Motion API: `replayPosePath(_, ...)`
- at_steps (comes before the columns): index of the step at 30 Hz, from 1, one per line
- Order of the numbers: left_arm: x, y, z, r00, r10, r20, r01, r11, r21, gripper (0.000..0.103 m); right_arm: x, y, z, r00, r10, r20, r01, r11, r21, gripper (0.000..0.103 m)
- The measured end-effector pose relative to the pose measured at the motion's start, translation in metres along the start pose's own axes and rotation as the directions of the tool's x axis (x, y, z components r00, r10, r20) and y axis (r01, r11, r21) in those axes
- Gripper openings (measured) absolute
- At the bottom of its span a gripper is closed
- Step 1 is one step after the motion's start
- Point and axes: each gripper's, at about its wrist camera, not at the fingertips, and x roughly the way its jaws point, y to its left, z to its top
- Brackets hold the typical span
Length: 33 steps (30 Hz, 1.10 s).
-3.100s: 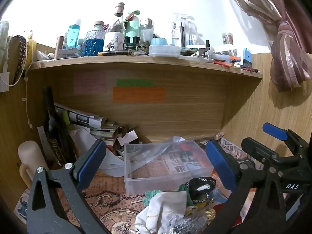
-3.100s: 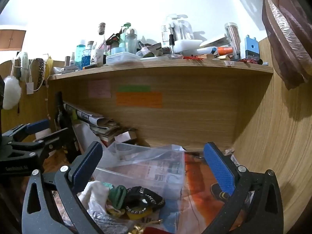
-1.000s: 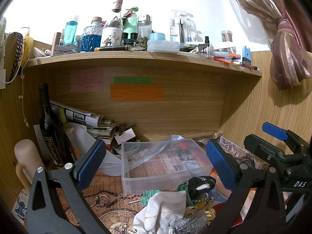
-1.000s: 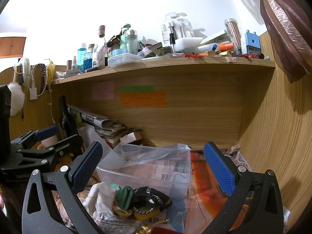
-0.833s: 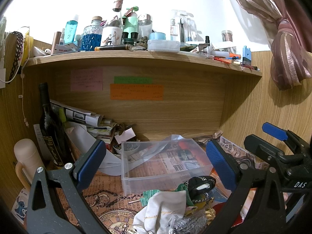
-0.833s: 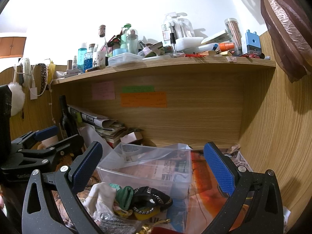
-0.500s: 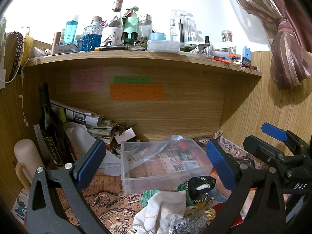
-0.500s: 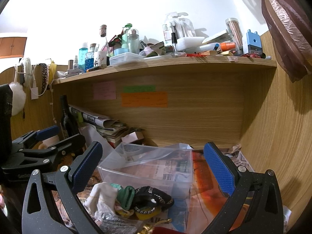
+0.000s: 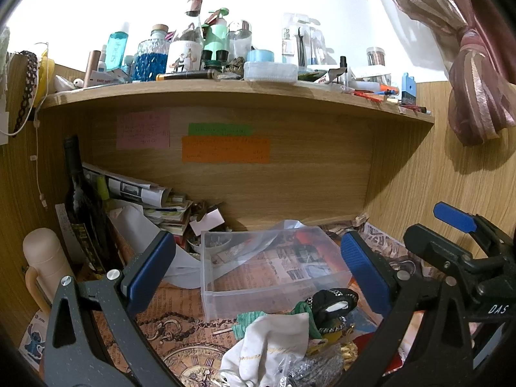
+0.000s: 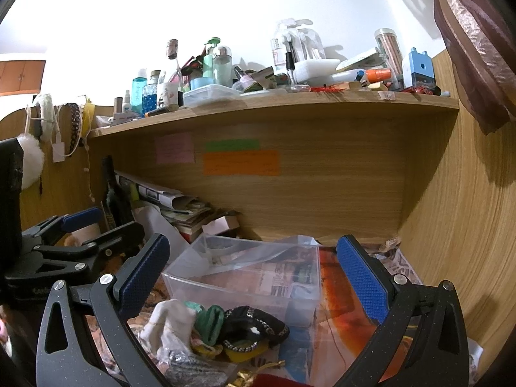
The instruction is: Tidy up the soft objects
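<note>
A pile of soft things lies on the patterned desk in front of a clear plastic box [image 9: 258, 277]: a white cloth [image 9: 274, 342], a green knit piece [image 9: 248, 319] and a black studded band [image 9: 332, 303]. The pile shows in the right wrist view too, with the white cloth [image 10: 167, 322], green piece [image 10: 209, 322], black band [image 10: 254, 325] and the box [image 10: 245, 277]. My left gripper [image 9: 258, 274] is open and empty above the pile. My right gripper [image 10: 251, 271] is open and empty, to the right of the left one.
A wooden shelf [image 9: 225, 93] crowded with bottles runs overhead. A dark wine bottle [image 9: 80, 200], a cream flask [image 9: 45, 261] and stacked newspapers [image 9: 138, 193] stand at the left. A wooden side wall [image 10: 467, 225] and a tied curtain [image 9: 477, 96] are at the right.
Both grippers have drifted slightly; the view shifts a little. Both stay open and empty. The pile and the box have not moved.
</note>
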Motion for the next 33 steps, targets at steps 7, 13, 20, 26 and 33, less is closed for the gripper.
replayPosePath(7,0.013,0.007,-0.019,0.996,-0.017,-0.085,0.017,1.0,-0.004,0.103,0.011,-0.016,-0.016,0.997,-0.031,-0.077,0.031,0.999,0.011,0.103)
replayPosePath(13,0.031,0.011,-0.051,0.973,-0.033,-0.227,0.032,0.999,-0.006,0.103,0.026,-0.029,-0.046,0.973,-0.041,-0.225,0.045,0.999,0.013,0.103)
replayPosePath(20,0.045,0.011,-0.084,0.938,-0.046,-0.342,0.042,0.999,-0.018,0.103,0.035,-0.032,-0.083,0.924,-0.028,-0.38,0.036,0.999,0.015,0.103)
replayPosePath(26,0.048,0.014,-0.098,0.921,-0.058,-0.385,0.043,0.998,-0.047,0.087,0.038,-0.033,-0.112,0.872,-0.008,-0.49,0.015,1.0,0.01,0.087)
replayPosePath(33,0.057,0.02,-0.108,0.892,-0.094,-0.442,0.06,0.994,-0.09,0.059,0.042,-0.032,-0.131,0.836,0.008,-0.549,-0.004,1.0,0.008,0.069)
